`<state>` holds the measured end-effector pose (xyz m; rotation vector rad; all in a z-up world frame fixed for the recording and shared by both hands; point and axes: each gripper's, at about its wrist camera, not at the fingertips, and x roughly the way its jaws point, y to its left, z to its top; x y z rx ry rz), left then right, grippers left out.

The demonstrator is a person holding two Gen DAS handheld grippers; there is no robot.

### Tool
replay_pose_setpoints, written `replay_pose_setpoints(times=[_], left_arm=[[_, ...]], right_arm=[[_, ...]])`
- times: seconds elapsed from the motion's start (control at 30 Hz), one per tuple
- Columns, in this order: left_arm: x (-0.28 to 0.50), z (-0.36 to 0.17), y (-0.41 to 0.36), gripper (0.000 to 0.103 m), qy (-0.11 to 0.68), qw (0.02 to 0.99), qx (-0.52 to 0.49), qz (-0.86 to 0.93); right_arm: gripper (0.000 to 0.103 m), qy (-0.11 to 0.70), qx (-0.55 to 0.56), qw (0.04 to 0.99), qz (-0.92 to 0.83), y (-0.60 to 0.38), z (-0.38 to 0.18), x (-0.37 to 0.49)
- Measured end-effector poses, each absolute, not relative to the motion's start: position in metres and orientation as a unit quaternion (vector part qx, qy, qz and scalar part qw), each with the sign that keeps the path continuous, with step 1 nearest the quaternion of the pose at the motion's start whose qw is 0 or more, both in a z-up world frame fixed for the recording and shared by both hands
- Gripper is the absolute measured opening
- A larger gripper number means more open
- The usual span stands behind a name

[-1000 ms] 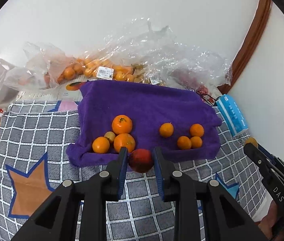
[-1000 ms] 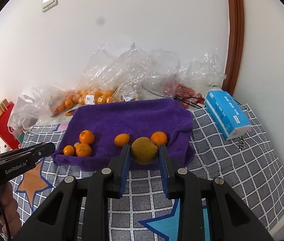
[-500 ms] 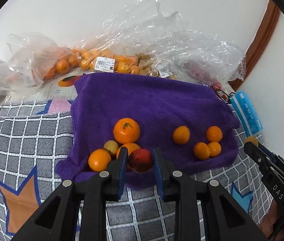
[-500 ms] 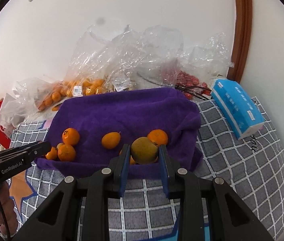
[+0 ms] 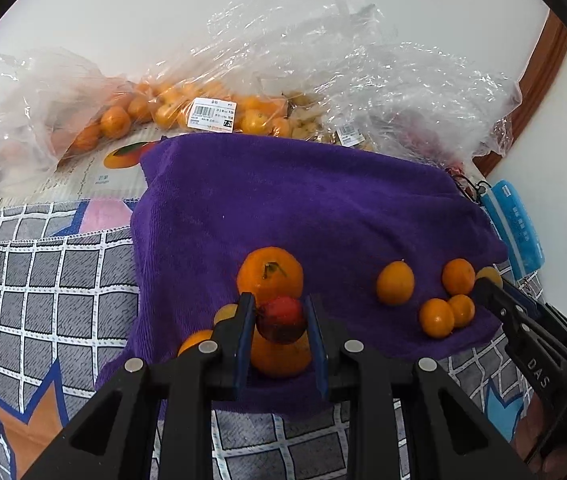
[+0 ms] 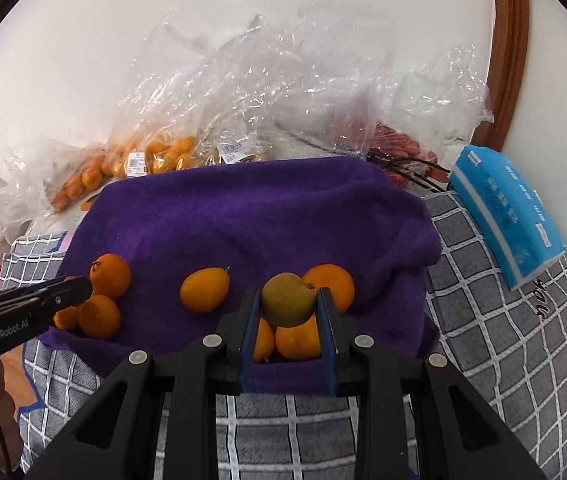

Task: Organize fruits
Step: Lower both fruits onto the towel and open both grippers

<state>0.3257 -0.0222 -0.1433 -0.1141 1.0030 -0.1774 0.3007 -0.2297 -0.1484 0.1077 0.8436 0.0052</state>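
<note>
A: What does the left gripper (image 5: pixel 281 322) hold?
B: It pinches a red fruit (image 5: pixel 282 319) above the purple towel's (image 5: pixel 303 204) 6 o'clock edge, over oranges.
A: The right gripper (image 6: pixel 288 310)?
B: Clamped on a yellow-green fruit (image 6: pixel 288 305), oranges at 5 o'clock on the towel beneath.

Your left wrist camera looks forward along its fingers, low and close over the near left part of the purple towel (image 5: pixel 303 208), facing the wall and the plastic bags (image 5: pixel 323 80). Your right wrist camera sits likewise over the towel's near right part. Both views share the towel, the bags, the tissue pack (image 6: pixel 507 216) and each other's gripper at the frame edge.
</note>
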Motion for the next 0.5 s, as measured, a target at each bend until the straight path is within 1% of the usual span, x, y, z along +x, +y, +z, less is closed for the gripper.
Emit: replay_pose_setpoints(times=[0.5], left_arm=[[0.341,-0.154,-0.019,0.025,0.479,0.871,-0.061,-0.085]], right_arm=[[0.028,0.425,0.053,0.903,0.014,-0.220,-0.168,0.321]])
